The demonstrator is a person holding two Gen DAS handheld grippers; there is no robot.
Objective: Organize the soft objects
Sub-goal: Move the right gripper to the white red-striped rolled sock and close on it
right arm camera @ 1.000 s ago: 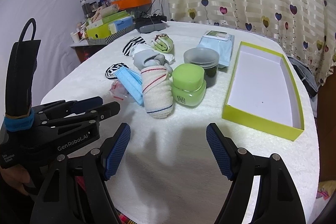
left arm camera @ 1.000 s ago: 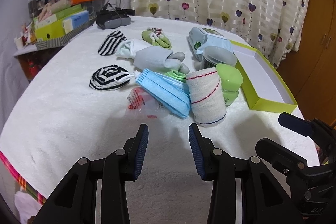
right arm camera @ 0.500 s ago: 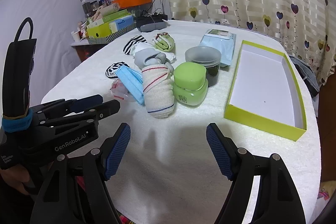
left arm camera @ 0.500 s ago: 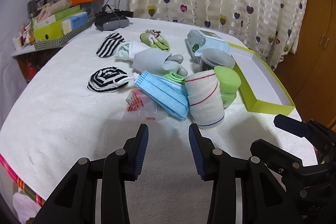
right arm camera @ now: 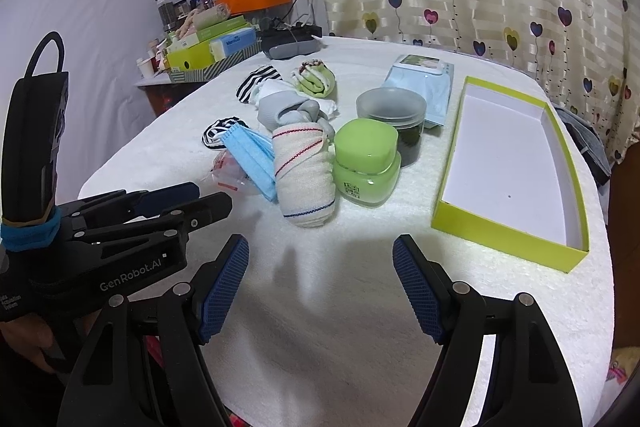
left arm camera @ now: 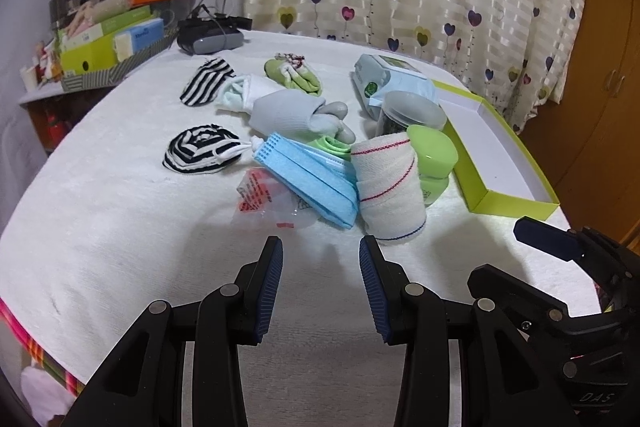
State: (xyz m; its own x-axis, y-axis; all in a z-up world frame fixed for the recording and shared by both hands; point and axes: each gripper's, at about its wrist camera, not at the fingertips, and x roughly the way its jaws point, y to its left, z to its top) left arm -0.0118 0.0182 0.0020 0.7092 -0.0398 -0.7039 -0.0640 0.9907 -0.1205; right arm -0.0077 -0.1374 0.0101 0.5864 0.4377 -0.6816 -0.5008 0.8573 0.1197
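Soft clutter (left arm camera: 304, 183) beyond parted tool (left arm camera: 320, 267)

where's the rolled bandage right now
The rolled bandage lies on the white table in the middle of the pile, touching the blue face masks on its left and the green jar on its right, ahead of both open grippers.

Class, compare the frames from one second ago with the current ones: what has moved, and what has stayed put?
Both views show the pile slightly nearer, so the left claw and right claw have eased forward. Nothing was gripped or released: both stay open and empty. The bandage roll, blue masks and green box lie unchanged.
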